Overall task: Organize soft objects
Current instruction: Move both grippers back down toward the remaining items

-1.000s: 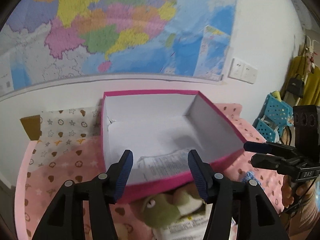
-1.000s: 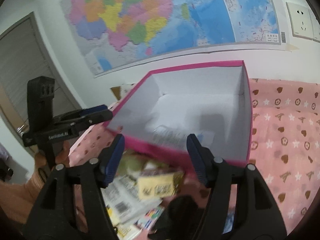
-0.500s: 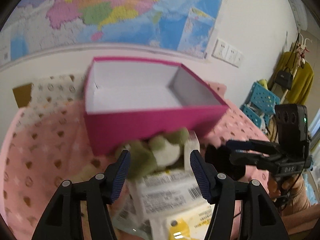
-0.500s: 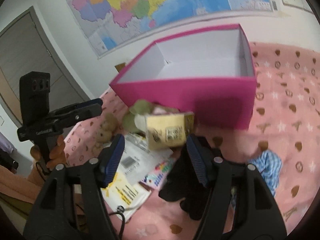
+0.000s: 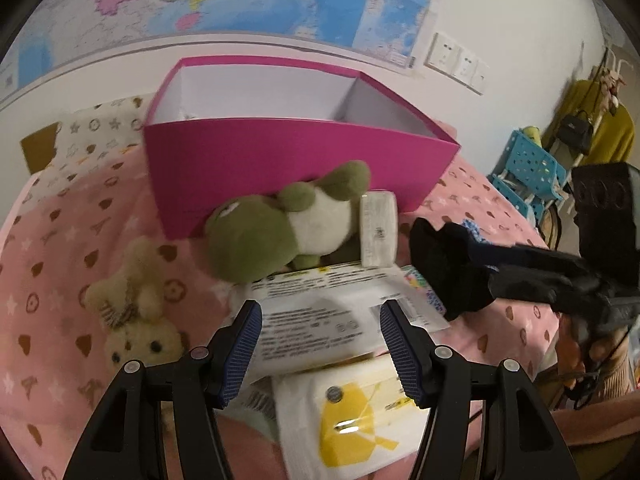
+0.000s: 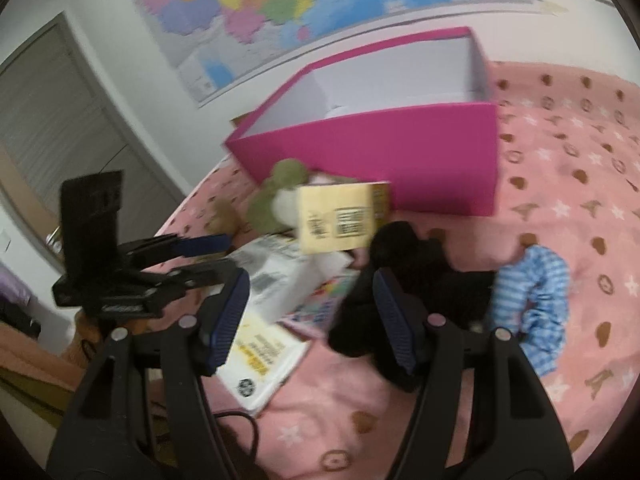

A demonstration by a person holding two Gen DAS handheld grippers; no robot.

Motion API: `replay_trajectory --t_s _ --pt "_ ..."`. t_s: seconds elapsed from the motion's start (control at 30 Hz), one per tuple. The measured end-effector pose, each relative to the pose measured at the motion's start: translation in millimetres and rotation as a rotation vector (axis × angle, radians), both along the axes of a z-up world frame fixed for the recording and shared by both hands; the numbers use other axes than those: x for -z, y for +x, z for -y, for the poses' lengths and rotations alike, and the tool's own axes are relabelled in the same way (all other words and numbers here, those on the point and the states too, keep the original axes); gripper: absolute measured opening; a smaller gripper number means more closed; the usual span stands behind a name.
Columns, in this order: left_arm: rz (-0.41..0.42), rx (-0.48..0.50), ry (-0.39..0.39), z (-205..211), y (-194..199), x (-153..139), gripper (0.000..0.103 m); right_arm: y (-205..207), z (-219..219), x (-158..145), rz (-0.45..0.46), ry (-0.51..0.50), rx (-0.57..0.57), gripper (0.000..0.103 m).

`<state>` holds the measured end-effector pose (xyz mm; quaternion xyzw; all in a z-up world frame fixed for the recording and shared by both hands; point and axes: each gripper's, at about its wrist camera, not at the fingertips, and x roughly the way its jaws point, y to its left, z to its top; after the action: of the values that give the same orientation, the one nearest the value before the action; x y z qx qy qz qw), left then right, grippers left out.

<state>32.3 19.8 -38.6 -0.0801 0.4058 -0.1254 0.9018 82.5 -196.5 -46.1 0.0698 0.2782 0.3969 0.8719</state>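
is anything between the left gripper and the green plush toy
Yes. A white printed packet lies flat between the open left gripper and the green plush toy, which rests against the pink box. Reaching over the packet looks possible.

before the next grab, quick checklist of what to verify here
1. Left tool open and holding nothing: ok.
2. Right tool open and holding nothing: ok.
3. Pink box upright, top open: ok.
4. Room left inside the box: cannot tell, its floor is mostly hidden.
5. Green plush free to lift: not ok, it leans on the box with a small packet against it.
6. Views sharp enough to aim: not ok, both blurred.
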Motion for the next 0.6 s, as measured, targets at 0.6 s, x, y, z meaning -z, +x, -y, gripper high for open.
replay_trajectory --t_s 0.6 --pt "-0.079 0.017 -0.091 -15.8 -1.1 22.8 0.066 12.2 -35.5 23.6 -0.134 0.013 -0.088 0.066"
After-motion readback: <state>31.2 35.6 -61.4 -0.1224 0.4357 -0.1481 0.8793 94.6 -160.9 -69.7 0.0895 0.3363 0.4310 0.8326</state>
